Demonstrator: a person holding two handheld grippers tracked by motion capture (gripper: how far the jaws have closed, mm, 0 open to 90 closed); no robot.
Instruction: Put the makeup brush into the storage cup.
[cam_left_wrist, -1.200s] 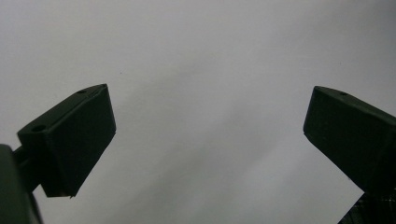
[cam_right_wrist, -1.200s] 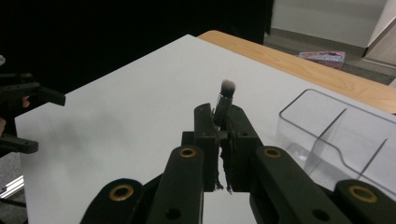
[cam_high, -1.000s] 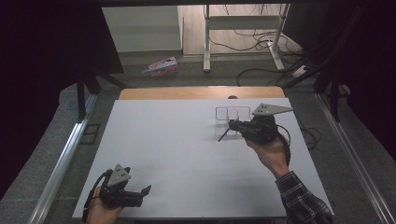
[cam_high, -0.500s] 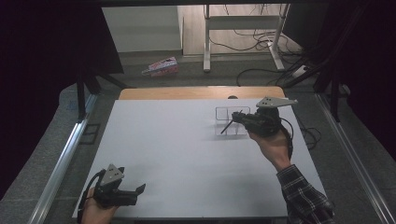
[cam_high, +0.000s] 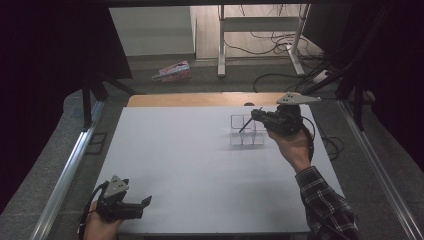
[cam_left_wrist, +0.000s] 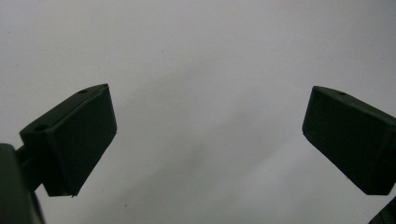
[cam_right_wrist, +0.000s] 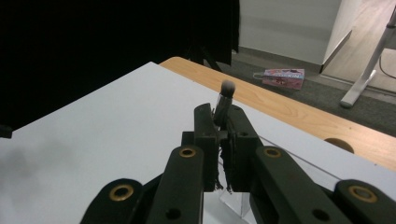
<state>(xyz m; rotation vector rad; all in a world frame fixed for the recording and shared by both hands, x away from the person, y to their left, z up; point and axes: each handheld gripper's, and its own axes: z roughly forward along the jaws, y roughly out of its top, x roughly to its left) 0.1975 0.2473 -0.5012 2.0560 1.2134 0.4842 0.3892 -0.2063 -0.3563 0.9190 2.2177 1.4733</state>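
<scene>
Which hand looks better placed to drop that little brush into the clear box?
Right. The right gripper already holds the brush just above the clear box. The left gripper is open and far off at the table's near corner.

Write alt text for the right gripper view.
The right claw is shut on a small makeup brush, bristles pointing up, held over a clear plastic organizer on the white table. Beyond the wooden table edge, a pink packet lies on the floor.
</scene>
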